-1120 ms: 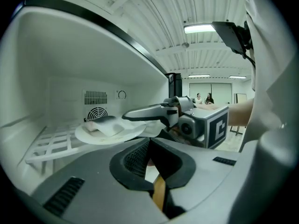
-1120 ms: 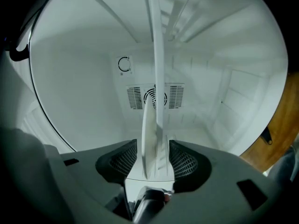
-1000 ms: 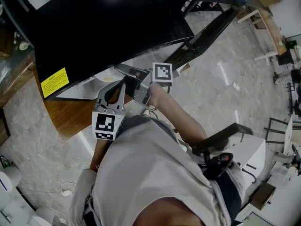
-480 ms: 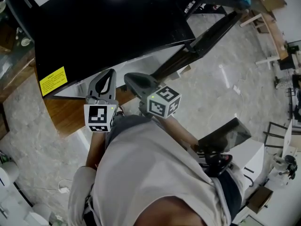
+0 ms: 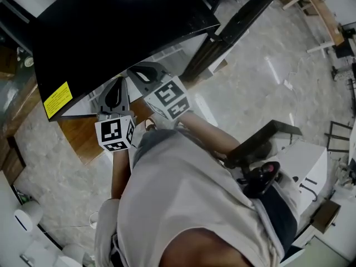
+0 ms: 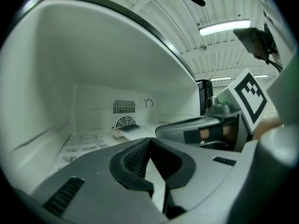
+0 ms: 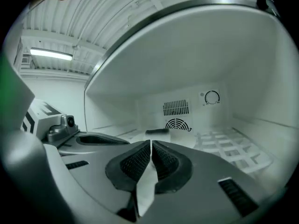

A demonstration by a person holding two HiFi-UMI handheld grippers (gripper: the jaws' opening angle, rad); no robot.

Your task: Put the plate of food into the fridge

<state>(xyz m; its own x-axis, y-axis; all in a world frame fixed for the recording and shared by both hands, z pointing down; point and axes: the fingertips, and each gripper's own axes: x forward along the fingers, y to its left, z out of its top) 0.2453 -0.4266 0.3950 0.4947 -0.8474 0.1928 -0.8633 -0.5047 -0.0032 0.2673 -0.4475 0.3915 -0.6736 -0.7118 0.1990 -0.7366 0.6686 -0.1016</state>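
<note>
Plate of food is already in the fridge: on the floor of the compartment, far back, just in front of the round fan vent. That's deep enough to clear the door. What's on the plate is too small to make out.

Left gripper: fingers closed pad to pad, nothing between them. It sits at the mouth of the fridge, aimed into the cavity, with the plate well beyond its tips.

Right gripper: fingers have just been closing and are now together with only a hairline gap, nothing between them. It is also at the opening, just right of the left one, and apart from the plate.

My read is that both are empty and closed because the placement is done. Nothing is left to carry, and closed fingers are slimmer to pull out without catching the wire shelf on the right or the cavity walls.

The fridge stands on a wooden worktop, so the opening is low and both tools point roughly level into it.

Judgement: the plate step is complete. What's left is backing both grippers out and shutting the door. The door edge isn't clearly identifiable in the head view, so I can't say which gripper is better placed for it.

Risk: nudging the plate is unlikely, since both tips are well short of it.
</note>
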